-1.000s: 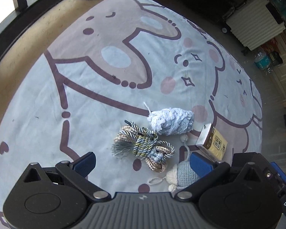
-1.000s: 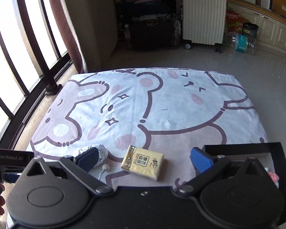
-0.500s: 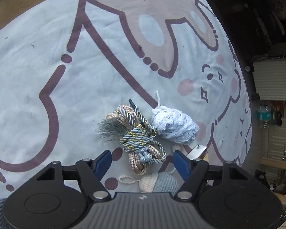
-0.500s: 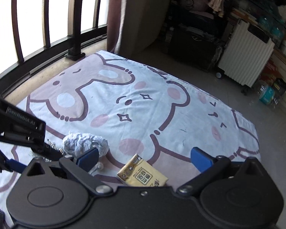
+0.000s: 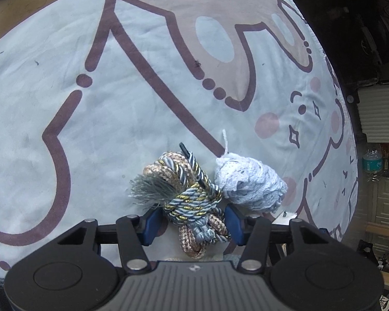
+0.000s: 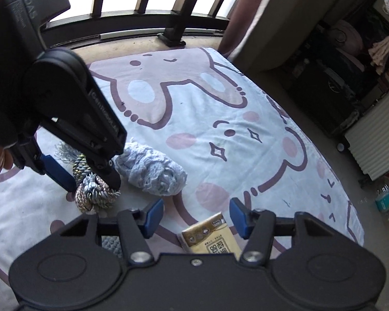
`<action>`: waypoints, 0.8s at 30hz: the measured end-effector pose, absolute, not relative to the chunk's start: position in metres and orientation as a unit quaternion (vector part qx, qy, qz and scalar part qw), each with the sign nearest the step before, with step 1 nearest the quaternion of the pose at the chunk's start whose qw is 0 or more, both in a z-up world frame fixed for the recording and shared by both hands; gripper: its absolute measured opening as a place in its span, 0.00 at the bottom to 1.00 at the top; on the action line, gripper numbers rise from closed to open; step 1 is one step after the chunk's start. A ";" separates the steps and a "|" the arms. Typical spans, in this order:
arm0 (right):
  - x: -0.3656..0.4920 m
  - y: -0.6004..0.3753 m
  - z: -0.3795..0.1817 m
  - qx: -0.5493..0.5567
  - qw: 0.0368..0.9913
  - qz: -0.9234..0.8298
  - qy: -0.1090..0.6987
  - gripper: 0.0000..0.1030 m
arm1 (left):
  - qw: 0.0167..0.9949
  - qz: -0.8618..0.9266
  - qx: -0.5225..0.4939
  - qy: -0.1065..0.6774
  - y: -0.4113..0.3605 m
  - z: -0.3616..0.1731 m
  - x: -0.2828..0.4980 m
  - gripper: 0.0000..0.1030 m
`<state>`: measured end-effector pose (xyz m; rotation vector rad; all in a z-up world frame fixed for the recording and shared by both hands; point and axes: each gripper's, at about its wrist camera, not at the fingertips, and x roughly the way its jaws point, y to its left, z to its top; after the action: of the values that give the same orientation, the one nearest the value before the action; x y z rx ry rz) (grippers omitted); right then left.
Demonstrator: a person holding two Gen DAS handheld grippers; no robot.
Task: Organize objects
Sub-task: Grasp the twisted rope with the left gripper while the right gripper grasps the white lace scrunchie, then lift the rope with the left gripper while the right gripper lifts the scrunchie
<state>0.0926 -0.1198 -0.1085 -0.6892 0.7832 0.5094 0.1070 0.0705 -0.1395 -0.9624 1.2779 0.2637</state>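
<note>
A knotted bundle of gold, blue and tan cord point(image 5: 189, 197) lies on the cartoon-print sheet point(image 5: 116, 103). My left gripper point(image 5: 192, 220) is down over it, its blue fingers point(image 5: 150, 223) on either side of the bundle and touching it. A pale blue crocheted ball point(image 5: 249, 184) lies right beside the cord. In the right wrist view the left gripper point(image 6: 90, 178) straddles the cord bundle point(image 6: 94, 193), with the ball point(image 6: 153, 171) to its right. My right gripper point(image 6: 194, 216) is open and empty above a yellow tissue pack point(image 6: 210, 238).
A window railing point(image 6: 173, 13) and floor border the sheet's far side. A white radiator point(image 6: 376, 140), dark furniture and a water bottle point(image 6: 386, 197) stand off the sheet to the right. A knitted grey-blue item point(image 6: 111, 245) lies under my right gripper.
My left gripper has come down onto the cord bundle and narrowed its fingers around it. My right gripper has swung left and narrowed, bringing the left gripper into its view.
</note>
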 end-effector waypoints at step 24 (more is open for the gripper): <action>0.095 -0.068 -0.146 -0.488 0.735 0.349 0.316 0.37 | 0.777 0.035 -0.159 0.608 0.077 -0.120 0.134 0.47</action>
<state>0.0948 -0.0683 -0.1465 -1.0718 0.6946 0.7667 0.1343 0.0772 -0.1205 -0.3445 1.3157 0.0756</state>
